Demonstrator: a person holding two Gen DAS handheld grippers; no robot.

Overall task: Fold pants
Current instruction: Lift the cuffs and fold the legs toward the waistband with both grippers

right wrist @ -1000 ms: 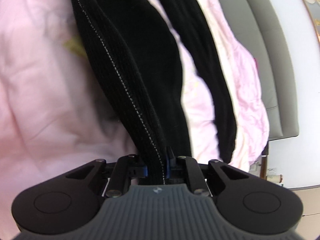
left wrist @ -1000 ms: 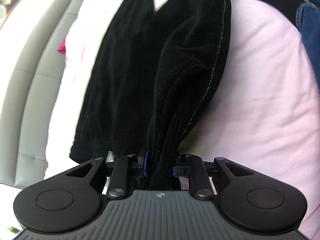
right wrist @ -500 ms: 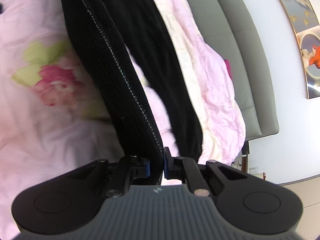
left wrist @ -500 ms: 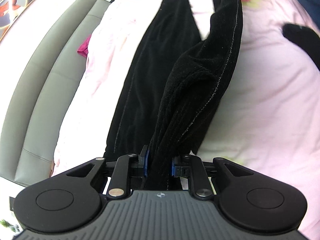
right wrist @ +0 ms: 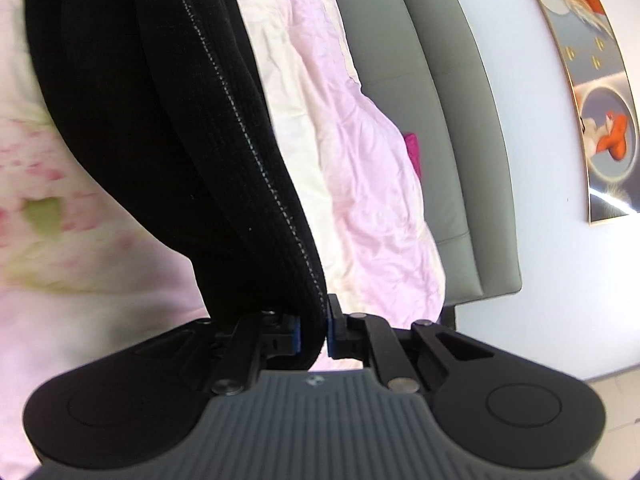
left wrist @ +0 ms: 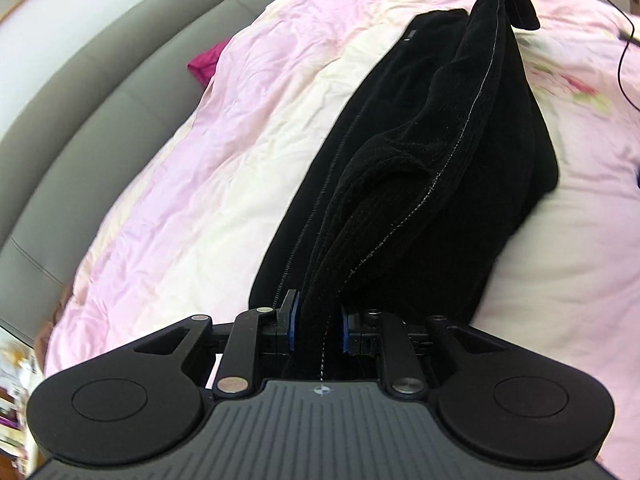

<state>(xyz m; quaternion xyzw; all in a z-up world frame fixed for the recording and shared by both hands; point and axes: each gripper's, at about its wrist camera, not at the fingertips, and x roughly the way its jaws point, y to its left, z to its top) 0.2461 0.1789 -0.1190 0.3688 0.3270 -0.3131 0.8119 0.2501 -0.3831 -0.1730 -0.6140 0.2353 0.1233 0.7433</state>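
Left gripper [left wrist: 317,330] is clamped on a bunched edge of the black ribbed fabric pants [left wrist: 420,184] w/ a pale stitched seam. Right gripper [right wrist: 313,330] is clamped on another edge of the same pants [right wrist: 168,120]. Pants hang lifted btwn both grippers, lower part draped on the pink floral-print bed quilt [left wrist: 192,184], near the bed's grey padded headboard [left wrist: 80,92] edge.

Pink floral quilt [left wrist: 208,168] over bed; grey padded headboard [right wrist: 452,128] (panelled); framed picture [right wrist: 600,120] on white wall.
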